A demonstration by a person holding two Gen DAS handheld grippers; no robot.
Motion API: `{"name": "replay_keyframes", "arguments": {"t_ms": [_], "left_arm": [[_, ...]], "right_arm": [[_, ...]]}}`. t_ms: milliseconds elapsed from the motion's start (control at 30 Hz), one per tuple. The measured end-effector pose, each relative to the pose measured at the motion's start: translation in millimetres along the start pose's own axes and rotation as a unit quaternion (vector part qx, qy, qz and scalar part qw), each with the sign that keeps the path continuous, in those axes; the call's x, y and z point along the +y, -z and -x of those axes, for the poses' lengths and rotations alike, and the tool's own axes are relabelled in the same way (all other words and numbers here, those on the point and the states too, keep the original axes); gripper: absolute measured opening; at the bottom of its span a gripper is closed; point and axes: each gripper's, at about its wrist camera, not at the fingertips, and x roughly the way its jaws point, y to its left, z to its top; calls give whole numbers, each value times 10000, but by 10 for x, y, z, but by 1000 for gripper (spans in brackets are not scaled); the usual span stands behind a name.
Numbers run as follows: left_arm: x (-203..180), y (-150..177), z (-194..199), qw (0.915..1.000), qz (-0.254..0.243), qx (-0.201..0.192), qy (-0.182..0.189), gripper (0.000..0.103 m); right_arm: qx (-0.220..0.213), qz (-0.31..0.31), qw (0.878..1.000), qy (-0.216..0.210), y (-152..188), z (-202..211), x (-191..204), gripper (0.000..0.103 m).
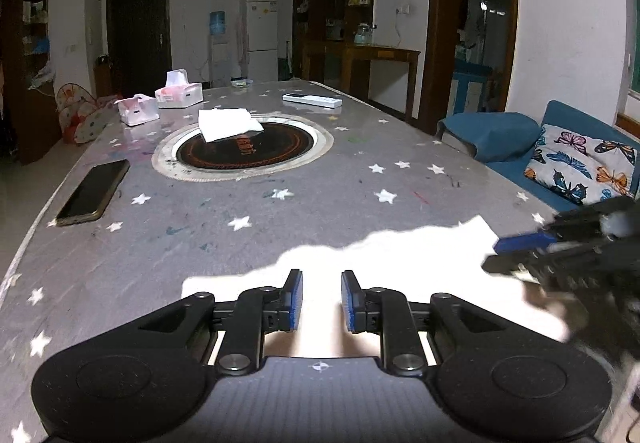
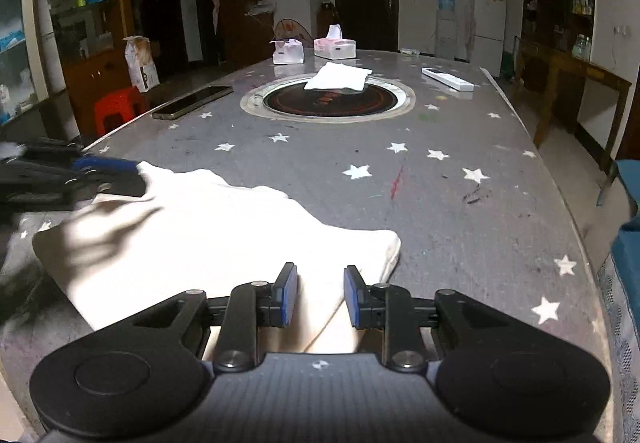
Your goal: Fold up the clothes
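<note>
A white garment lies flat on the near part of the grey star-patterned table. My left gripper hovers over its near edge, jaws a narrow gap apart with only cloth showing beneath them. In the right wrist view the same garment spreads left of centre, its folded corner reaching under my right gripper, whose blue pads also stand slightly apart and press on nothing. Each gripper shows blurred in the other's view: the right gripper at the garment's right end, the left gripper at its far left corner.
A folded white cloth rests on the round inset hotplate mid-table. A phone lies left, a white remote and tissue boxes at the far end. A blue sofa with a butterfly pillow borders the right side.
</note>
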Motion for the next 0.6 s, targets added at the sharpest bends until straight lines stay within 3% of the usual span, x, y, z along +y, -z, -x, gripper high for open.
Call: {"name": "replay_keyframes", "arguments": {"t_ms": [167, 400, 600], "left_arm": [[89, 200, 212, 9997, 143, 77, -190, 23], [224, 404, 292, 9986, 248, 249, -401, 25], [251, 386, 370, 9983, 229, 173, -512, 25]], "right_arm": [[-231, 207, 9995, -80, -148, 49, 84, 24], [33, 468, 9987, -177, -125, -186, 161, 23], [-24, 135, 9999, 8, -134, 3, -88, 23]]}}
